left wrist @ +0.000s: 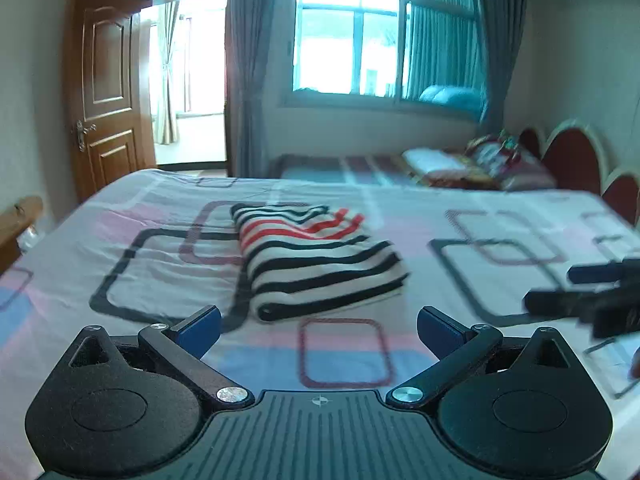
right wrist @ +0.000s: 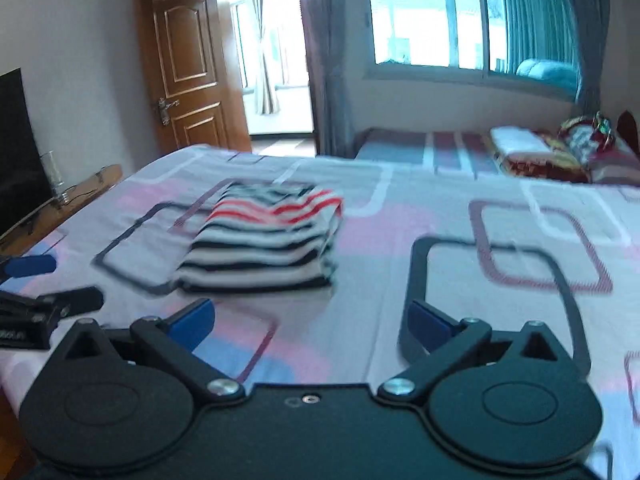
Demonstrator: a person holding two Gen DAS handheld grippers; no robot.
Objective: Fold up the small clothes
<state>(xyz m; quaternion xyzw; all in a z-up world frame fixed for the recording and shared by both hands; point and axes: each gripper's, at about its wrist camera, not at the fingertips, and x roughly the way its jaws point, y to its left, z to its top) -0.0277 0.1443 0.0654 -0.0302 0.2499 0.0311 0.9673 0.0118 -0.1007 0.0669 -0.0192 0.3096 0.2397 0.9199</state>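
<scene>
one folded striped top on the bed, both grippers clear of it with jaws wide.

the top [left wrist: 320, 260] lies as a neat rectangle in the middle of the left wrist frame, left of centre in the right wrist frame [right wrist: 264, 240], resting flat on the bed [left wrist: 400, 216]; its tidy edges suggest the fold is done. the left gripper [left wrist: 318, 326] sits at the bottom of its frame, fingers spread with nothing between them and not touching the top, and the right gripper [right wrist: 310, 322] stands the same way in its own view. i judge they are spread and held off so the cloth is not dragged. count: one top, two grippers, one bed here, a second bed [left wrist: 360, 166] behind at right.
</scene>
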